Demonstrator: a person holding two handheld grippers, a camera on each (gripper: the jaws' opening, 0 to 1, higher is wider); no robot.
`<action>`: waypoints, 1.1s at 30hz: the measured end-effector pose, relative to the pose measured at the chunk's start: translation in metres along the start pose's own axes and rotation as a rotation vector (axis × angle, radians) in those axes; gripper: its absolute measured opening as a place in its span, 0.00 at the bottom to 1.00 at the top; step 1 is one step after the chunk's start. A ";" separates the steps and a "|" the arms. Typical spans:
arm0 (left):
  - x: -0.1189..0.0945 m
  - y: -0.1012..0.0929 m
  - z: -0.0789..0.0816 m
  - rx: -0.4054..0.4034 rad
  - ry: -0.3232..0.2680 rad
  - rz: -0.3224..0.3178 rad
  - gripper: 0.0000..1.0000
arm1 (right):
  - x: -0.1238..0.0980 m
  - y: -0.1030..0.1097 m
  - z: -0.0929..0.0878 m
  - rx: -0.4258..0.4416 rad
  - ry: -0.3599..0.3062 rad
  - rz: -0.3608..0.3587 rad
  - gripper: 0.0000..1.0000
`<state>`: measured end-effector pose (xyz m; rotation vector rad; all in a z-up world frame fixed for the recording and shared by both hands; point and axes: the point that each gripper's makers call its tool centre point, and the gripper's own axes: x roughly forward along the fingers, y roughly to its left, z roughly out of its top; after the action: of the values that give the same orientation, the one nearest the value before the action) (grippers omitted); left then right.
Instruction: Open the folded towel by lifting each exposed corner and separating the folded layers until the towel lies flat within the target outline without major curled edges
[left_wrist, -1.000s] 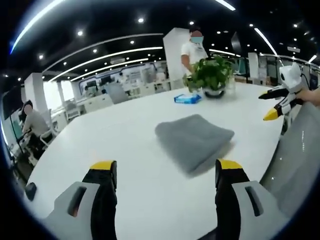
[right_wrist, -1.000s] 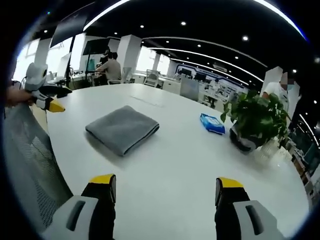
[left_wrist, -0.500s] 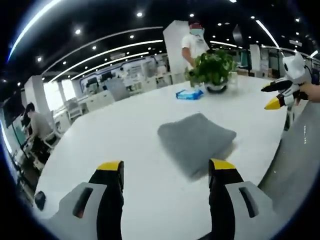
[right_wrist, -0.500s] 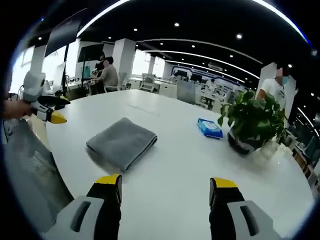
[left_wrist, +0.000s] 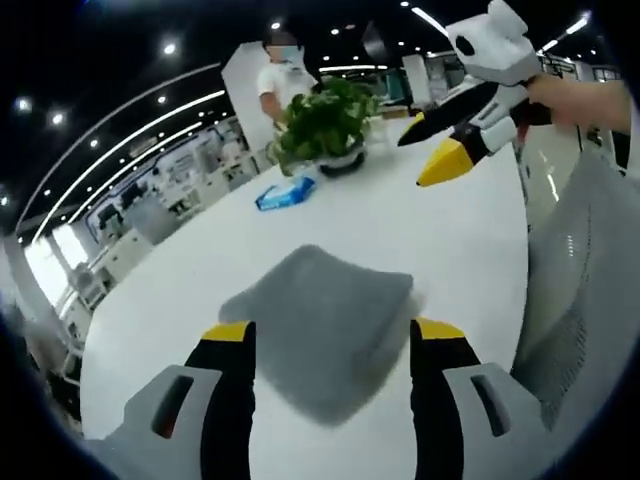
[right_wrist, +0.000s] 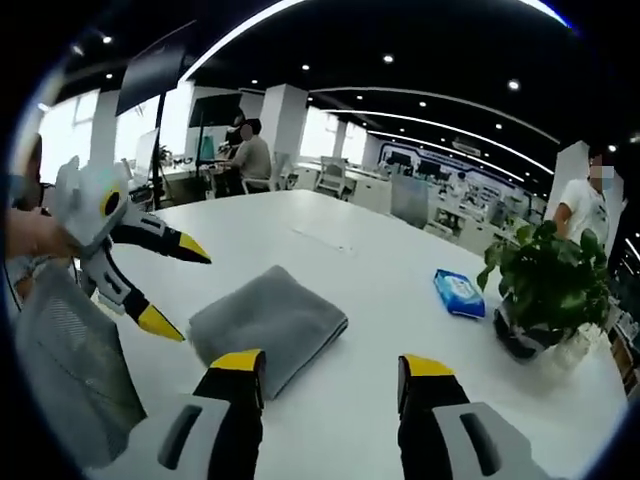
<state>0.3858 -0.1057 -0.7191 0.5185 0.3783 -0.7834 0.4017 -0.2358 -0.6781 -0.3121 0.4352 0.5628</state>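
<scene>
The left gripper hangs with its yellow-tipped jaws spread wide and nothing between them, and the folded grey towel lies on the white table right in the gap, running up toward 12 o'clock. The right gripper is likewise spread and empty, with the towel off its left jaw at about 10 o'clock and bare tabletop ahead. In the left gripper view the right gripper enters at 1 o'clock, jaws parted above the table; in the right gripper view the left one hovers at 9 o'clock, just beside the towel's near edge. Beyond the towel sit a blue packet and a potted plant. The towel is still fully folded, so this looks like the approach. Next, a jaw likely needs to slip under an exposed corner of the top layer only, then lift and peel outward.
</scene>
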 end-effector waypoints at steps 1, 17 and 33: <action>0.008 -0.005 -0.005 0.013 0.020 -0.016 0.59 | 0.004 0.002 -0.002 0.002 0.006 0.009 0.49; 0.079 -0.053 -0.017 0.264 0.100 -0.122 0.37 | 0.050 0.016 -0.059 0.153 0.135 0.062 0.31; 0.085 -0.043 -0.018 -0.007 0.079 -0.042 0.08 | 0.050 0.017 -0.056 0.276 0.063 0.070 0.24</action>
<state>0.4066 -0.1693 -0.7891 0.5378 0.4665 -0.8037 0.4127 -0.2218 -0.7533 -0.0500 0.5793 0.5542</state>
